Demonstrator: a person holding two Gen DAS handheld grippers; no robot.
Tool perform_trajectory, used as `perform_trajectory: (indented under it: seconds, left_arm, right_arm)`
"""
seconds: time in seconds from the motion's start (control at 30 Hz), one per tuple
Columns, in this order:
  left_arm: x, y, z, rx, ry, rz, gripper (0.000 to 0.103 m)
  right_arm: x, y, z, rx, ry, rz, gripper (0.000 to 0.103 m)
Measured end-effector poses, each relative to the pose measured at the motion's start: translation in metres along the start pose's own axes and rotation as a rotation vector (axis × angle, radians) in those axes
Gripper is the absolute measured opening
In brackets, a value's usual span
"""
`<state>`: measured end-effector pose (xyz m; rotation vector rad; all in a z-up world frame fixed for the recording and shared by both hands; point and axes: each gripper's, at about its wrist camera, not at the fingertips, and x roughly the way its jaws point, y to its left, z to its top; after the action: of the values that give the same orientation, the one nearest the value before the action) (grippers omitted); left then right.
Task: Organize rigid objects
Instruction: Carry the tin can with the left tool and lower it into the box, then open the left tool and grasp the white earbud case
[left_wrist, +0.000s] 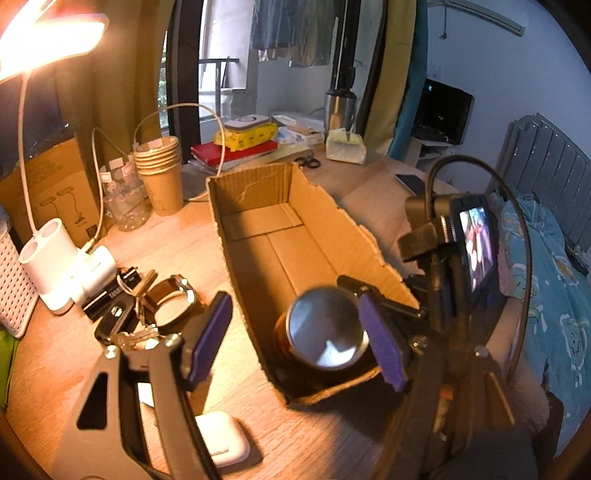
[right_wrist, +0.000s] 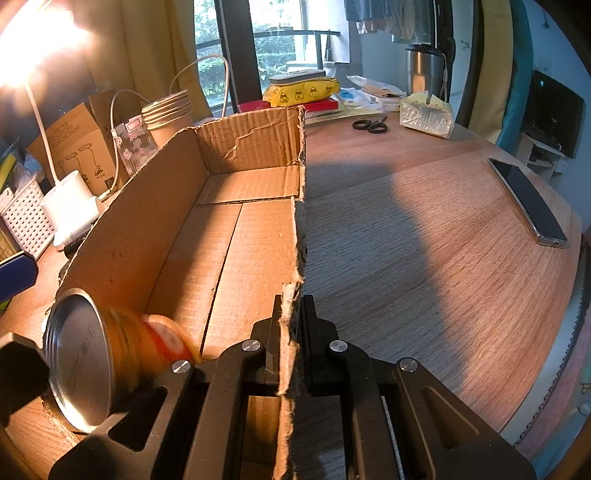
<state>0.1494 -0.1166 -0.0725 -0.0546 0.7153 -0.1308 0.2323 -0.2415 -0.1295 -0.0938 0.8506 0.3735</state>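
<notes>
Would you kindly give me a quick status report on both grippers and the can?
Left gripper open, can lying loose in the cardboard box. Right gripper shut on the box wall. Nothing blocking.

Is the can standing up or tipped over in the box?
Tipped over. The can lies on its side at the near end of the cardboard box, its round metal end facing sideways instead of up.

Shiny metal can (right_wrist: 79, 360), rough cardboard box (right_wrist: 255, 147)
</notes>
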Motion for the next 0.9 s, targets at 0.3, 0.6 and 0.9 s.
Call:
perform_trajectory:
  seconds: [0.3,0.6,0.9]
  left_arm:
    - [-0.015,0.015,-0.004,-0.017,-0.028,0.041,0.073]
    - [-0.030,0.023,-0.018,0.017,-0.041,0.127,0.073]
    - [-0.048,0.050,-0.040,-0.035,-0.061,0.143,0.073]
  right_arm:
    - [0.000,0.000,0.000,0.000,-0.001,0.000,0.008]
    - [0.000,0.000,-0.001,0.000,-0.001,0.001,0.008]
    - [0.000,0.000,-0.001,0.001,-0.002,0.000,0.008]
